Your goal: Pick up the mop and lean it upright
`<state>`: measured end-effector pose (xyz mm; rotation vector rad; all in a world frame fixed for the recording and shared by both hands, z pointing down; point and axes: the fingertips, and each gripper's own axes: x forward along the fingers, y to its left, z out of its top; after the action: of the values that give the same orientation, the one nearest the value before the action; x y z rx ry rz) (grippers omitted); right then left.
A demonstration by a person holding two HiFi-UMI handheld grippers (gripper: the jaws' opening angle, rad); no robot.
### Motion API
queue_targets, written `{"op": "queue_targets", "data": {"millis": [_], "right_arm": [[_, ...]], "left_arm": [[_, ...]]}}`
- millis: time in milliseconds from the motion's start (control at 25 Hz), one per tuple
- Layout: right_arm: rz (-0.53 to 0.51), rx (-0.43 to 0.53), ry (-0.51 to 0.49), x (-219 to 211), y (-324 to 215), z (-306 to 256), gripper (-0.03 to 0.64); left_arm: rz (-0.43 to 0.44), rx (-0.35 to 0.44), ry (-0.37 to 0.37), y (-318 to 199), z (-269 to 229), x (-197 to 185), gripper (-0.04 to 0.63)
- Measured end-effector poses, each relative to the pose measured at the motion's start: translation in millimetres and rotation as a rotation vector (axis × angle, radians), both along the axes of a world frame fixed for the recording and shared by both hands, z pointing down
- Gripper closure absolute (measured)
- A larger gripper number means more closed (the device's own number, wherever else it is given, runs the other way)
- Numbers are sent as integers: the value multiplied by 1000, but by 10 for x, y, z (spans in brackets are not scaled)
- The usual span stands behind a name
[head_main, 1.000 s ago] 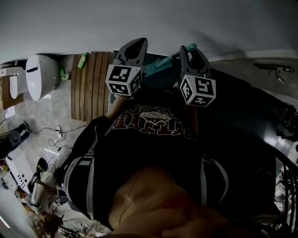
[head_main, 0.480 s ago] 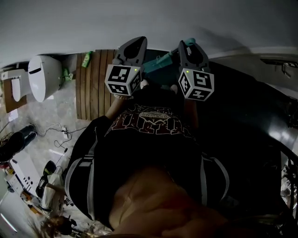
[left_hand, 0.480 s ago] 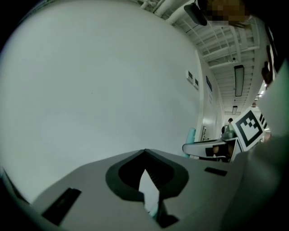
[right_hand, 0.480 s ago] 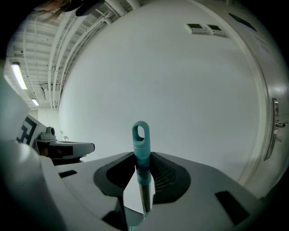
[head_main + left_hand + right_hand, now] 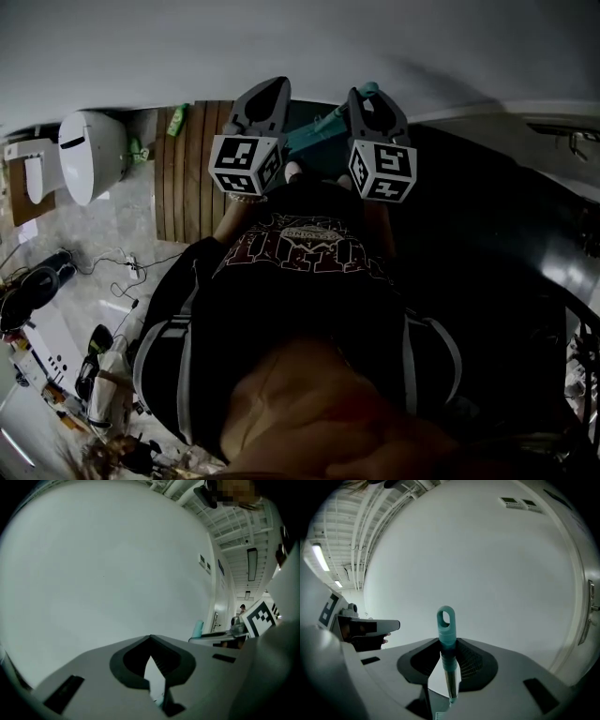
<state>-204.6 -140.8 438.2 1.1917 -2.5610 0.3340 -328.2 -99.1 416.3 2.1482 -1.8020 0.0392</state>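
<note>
Head view: a person in a black shirt [image 5: 300,281] is holding up two claws side by side, close to a white wall [image 5: 281,37].
Left claw [image 5: 274,86]: it is pointing at the wall. In the left gripper view its jaws are pressing together at the tips, and nothing is sitting between them. Only a thin strip of light is showing lower down between the pads.
Right claw [image 5: 367,94]: it is clenching the mop [image 5: 314,133]. In the right gripper view the jaws are squeezing the thin handle from both sides, just under the blue-green top.
Mop: it is standing up between the right claw's jaws. Its blue-green top, with a loop in it, is poking out past the tips toward the wall. In the head view a blue-green part is showing between the two claws. I cannot tell if the mop is touching the wall.
Toilet [image 5: 91,155]: it is sitting at the far left, well apart from the claws.
Wooden mat [image 5: 192,178]: it is lying on the floor between the toilet and the person.
Green bottle [image 5: 176,120]: it is lying at the top edge of the wooden mat.
</note>
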Motion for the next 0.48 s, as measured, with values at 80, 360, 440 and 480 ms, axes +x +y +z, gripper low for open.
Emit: {"op": "queue_targets", "data": {"millis": [80,360,440,480], "right_arm": [[1,-1,3,-9,-11,14,499],[11,-14,23,-39,-66,156,499],[14,-20,30,-45,-82,210,499],[16,-24,33,-51,-90,240,499]], "left_arm": [[6,0,-1,1,-5,15,551],[15,-6,-4,-5,27,-5,549],[13,-7,-6,-3,27,-17,549],[12,-8,-6,-2,29,-25,551]]}}
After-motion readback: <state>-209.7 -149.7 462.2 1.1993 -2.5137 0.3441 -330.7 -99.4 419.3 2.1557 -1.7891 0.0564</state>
